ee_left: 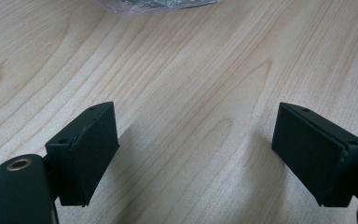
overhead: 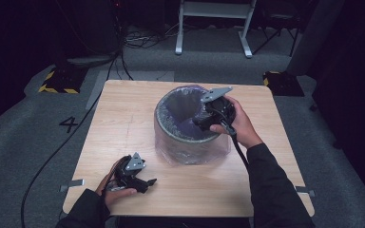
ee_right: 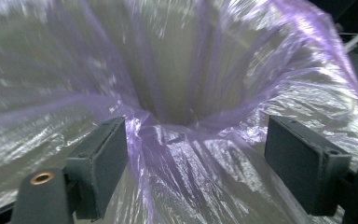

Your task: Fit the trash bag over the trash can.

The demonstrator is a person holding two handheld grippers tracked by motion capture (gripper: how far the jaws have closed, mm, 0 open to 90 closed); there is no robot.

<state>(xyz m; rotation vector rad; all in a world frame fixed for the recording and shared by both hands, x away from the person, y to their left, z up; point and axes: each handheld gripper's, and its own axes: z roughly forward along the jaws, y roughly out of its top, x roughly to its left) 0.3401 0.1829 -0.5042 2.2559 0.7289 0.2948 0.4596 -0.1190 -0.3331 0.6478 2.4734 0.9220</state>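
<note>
My right hand-held gripper (ee_right: pixel 196 163) hangs wide open over the flimsy, slippery purple liner (ee_right: pixel 177 154), so I'd pinch a bunched fold mid-frame.

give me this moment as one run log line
left gripper: open, over table | right gripper: open, inside bin, liner between fingers

A lone "4" (overhead: pixel 69 124) — on the grey floor (overhead: pixel 24 142)

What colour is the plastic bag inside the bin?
The plastic bag is see-through pale purple; the right gripper view shows it best.
</note>
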